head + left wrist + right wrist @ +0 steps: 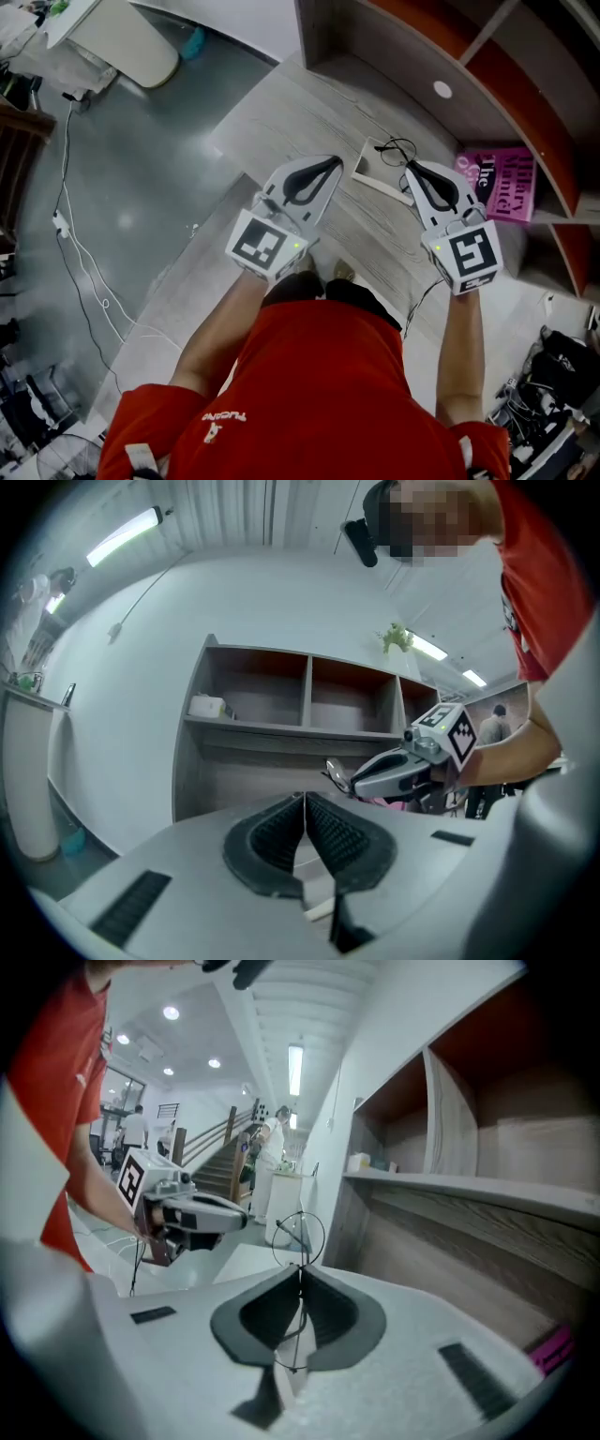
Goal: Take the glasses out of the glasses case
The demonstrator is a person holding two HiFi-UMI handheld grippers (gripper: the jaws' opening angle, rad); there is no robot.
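Note:
My right gripper (410,167) is shut on thin black wire-framed glasses (300,1237), held in the air above the wooden desk (281,122). One round rim sticks out past the fingertips and another loop shows behind them. In the head view the glasses (397,150) hang over a flat white-rimmed case (373,180) lying on the desk. My left gripper (336,162) hovers just left of the case, its jaws closed together with nothing seen between them. In the left gripper view its ribbed pads (281,832) meet at the tips, and the right gripper (339,776) sits ahead to the right.
A wooden shelf unit (309,691) stands behind the desk, with a white box (208,706) on one shelf. A pink book (502,183) lies at the desk's right end. Cables (80,253) run over the grey floor to the left.

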